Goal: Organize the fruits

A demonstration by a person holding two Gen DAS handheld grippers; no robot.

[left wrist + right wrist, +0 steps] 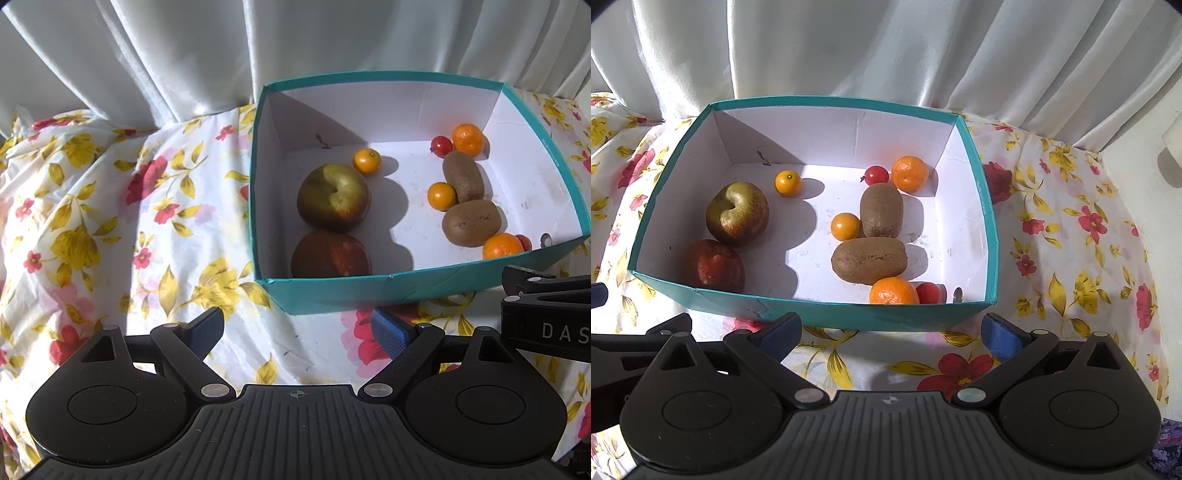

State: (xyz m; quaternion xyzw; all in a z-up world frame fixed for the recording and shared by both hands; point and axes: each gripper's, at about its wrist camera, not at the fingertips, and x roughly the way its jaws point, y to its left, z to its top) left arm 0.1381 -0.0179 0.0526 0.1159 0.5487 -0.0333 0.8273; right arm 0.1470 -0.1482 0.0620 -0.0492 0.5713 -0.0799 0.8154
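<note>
A teal box (354, 291) (827, 314) with a white inside stands on the flowered cloth. It holds two apples (333, 197) (737, 213), two kiwis (471, 222) (870, 260), two mandarins (468, 139) (894, 291), small yellow-orange fruits (366, 160) (788, 182) and red cherry tomatoes (441, 146) (876, 175). My left gripper (298, 332) is open and empty, just short of the box's near wall. My right gripper (891, 336) is open and empty, also in front of the near wall. The right gripper's body shows at the right edge of the left wrist view (546, 314).
White curtains (184, 55) (886, 48) hang behind the box. The flowered cloth (110, 206) (1071, 251) spreads left and right of the box. A white wall (1145, 206) rises at the far right.
</note>
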